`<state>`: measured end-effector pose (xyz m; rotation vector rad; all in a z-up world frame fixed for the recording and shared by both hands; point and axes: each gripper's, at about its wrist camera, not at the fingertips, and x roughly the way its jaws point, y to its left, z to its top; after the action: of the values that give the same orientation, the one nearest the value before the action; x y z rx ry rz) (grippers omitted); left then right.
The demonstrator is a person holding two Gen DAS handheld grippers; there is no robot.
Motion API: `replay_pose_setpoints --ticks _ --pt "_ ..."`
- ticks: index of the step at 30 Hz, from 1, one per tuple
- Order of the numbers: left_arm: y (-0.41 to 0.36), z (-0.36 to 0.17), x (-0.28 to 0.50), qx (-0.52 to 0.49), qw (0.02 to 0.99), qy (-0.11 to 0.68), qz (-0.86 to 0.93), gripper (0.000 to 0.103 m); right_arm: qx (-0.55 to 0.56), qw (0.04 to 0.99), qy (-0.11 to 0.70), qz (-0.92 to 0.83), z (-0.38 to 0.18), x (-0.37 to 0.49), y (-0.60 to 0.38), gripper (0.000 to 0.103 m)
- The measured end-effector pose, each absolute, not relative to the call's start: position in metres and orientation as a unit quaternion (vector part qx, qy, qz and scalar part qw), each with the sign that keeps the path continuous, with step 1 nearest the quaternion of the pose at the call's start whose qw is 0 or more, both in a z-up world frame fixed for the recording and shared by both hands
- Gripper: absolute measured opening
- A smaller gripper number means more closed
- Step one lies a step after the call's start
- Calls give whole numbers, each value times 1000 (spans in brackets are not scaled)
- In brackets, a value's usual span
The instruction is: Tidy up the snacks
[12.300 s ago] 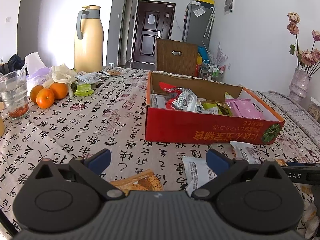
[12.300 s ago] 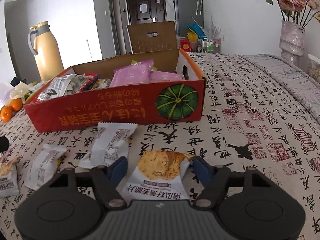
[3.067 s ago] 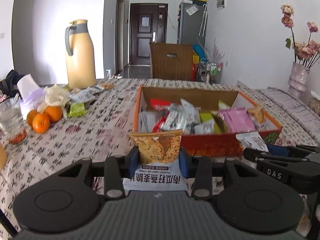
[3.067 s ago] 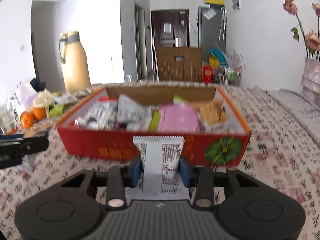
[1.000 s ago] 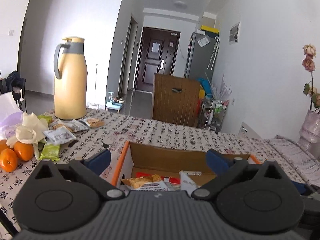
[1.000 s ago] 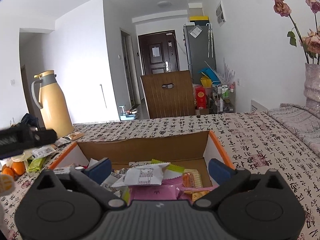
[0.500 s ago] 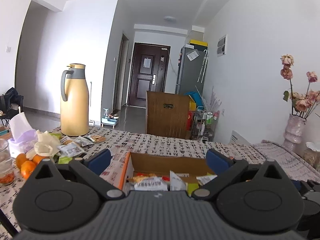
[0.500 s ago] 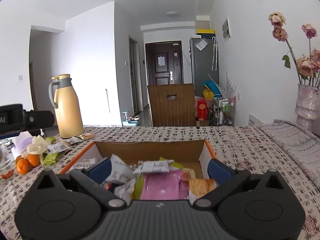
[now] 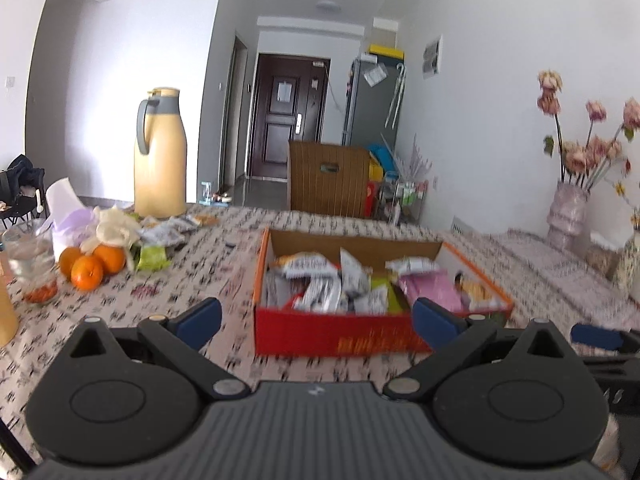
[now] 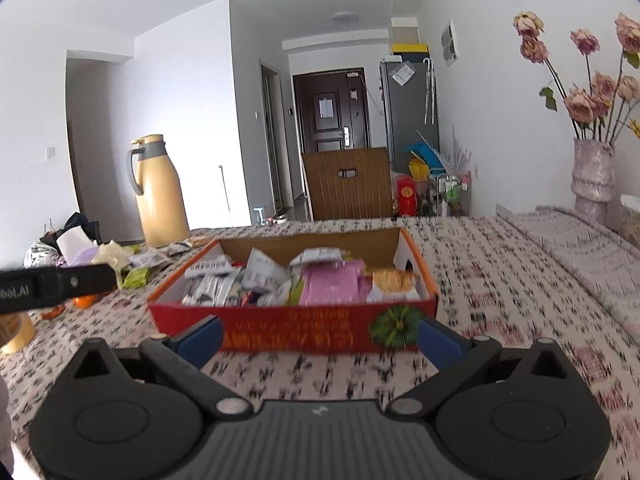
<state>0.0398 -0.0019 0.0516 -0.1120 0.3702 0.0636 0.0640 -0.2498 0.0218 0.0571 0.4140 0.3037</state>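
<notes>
Both packets dropped since earlier; my left tongs [image 9: 316, 316] and right tongs [image 10: 320, 336] released. Only left view shows oranges [image 9: 90, 266]. Red box [image 10: 296, 330] brims with snack packets [image 10: 280, 280].

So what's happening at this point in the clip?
A person holding a gripper in each hand is sorting snack packets into a red cardboard box on the patterned tablecloth. Right now the left gripper and right gripper are both open and empty, held just short of the box's near side. The box is already full of packets, including a pink packet. More wrappers lie beside the oranges near the yellow thermos.
</notes>
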Motion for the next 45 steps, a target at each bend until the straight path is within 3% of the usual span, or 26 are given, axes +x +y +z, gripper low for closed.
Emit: replay_pose_setpoints --ticks 13,45 --pt "1 16 12 -49 970 238 21 103 23 960 240 145 0 31 -255 103" --pt "-6 11 8 -48 969 244 8 103 17 959 246 141 -3 25 -254 103"
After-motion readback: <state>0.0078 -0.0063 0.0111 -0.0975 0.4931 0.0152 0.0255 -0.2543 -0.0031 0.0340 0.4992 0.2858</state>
